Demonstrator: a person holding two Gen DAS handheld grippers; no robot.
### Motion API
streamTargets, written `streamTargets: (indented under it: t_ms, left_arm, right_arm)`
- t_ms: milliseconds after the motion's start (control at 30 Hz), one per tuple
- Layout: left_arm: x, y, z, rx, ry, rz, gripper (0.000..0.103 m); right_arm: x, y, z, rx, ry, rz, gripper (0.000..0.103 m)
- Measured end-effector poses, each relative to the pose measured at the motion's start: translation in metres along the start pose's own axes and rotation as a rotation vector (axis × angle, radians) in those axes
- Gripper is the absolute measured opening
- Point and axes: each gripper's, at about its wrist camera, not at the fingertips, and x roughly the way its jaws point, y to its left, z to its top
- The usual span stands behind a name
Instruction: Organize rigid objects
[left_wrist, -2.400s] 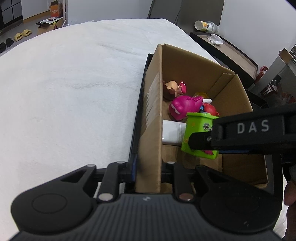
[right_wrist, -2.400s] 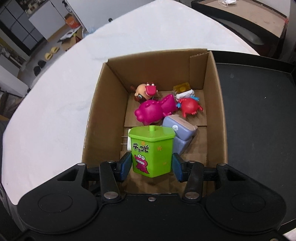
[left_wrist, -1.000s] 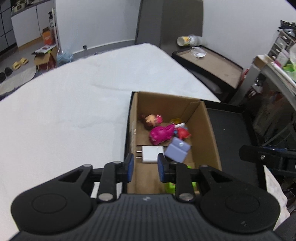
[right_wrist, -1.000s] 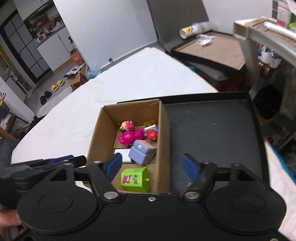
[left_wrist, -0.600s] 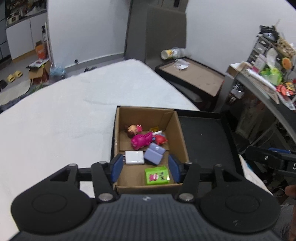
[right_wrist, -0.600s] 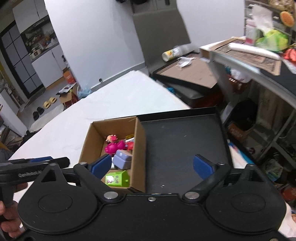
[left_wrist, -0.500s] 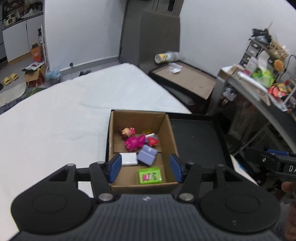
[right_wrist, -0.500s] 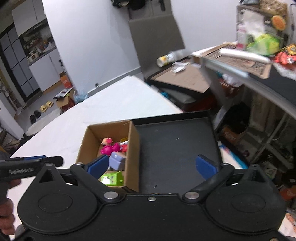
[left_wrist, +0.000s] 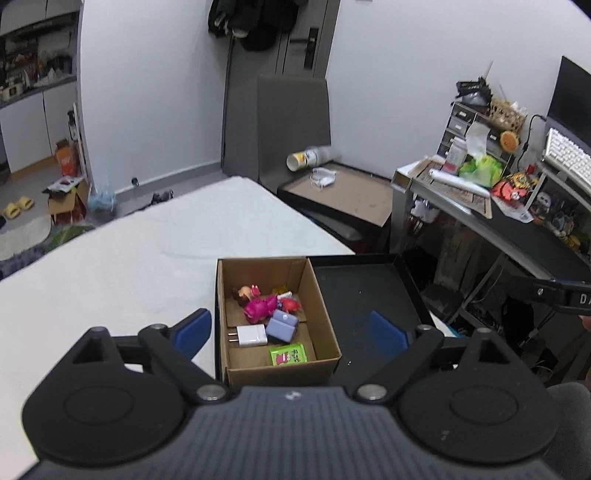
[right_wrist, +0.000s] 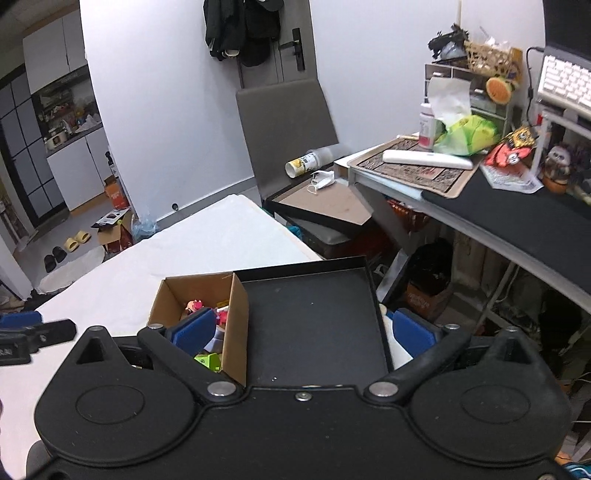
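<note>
A brown cardboard box (left_wrist: 321, 325) stands on the left part of a black tray (left_wrist: 362, 291). In it lie a green carton (left_wrist: 288, 353), a white charger (left_wrist: 251, 335), a lilac block (left_wrist: 281, 328), a pink toy (left_wrist: 260, 307), a red toy (left_wrist: 290, 303) and a small figure (left_wrist: 245, 291). My left gripper (left_wrist: 291, 330) is open and empty, held high above and in front of the box. My right gripper (right_wrist: 304, 330) is open and empty, high above the tray (right_wrist: 314, 314); the box (right_wrist: 236, 332) shows at its left finger.
The box and tray sit on a white table (left_wrist: 129, 258). A grey chair (right_wrist: 291, 122) holding a flat board (right_wrist: 325, 203) stands behind. A cluttered desk (right_wrist: 498, 192) is on the right. Slippers (right_wrist: 75, 236) and cartons lie on the floor at far left.
The right gripper let go of the green carton, which now lies in the box. Both grippers opened wide, rose and pulled back from the box.
</note>
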Motion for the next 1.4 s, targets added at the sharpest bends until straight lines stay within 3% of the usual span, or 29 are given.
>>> streamTargets:
  t_ms: [467,733,833,967,1400]
  left_arm:
    - [-0.083,-0.011,-0.016,0.018,-0.147,0.008,0.095]
    - [-0.114,-0.019,-0.036,0.007,-0.165,-0.005,0.097]
    - [-0.121,-0.028,-0.048,0.056,-0.172,0.000,0.097]
    - [-0.125,-0.031,-0.061,0.044,-0.158,-0.037,0.097]
    - [-0.134,-0.035,-0.081,0.064,-0.163,0.002,0.097]
  right_arm:
    - [-0.064,0.001,-0.014,0.024,-0.030,0.029,0.103]
    - [-0.097,0.007,-0.027,0.010,-0.056,0.059,0.103]
    - [-0.108,0.009,-0.036,0.001,-0.067,0.052,0.103]
    - [-0.116,0.010,-0.049,-0.005,-0.063,0.046,0.103]
    - [-0.124,0.012,-0.079,0.008,-0.051,0.062,0.103]
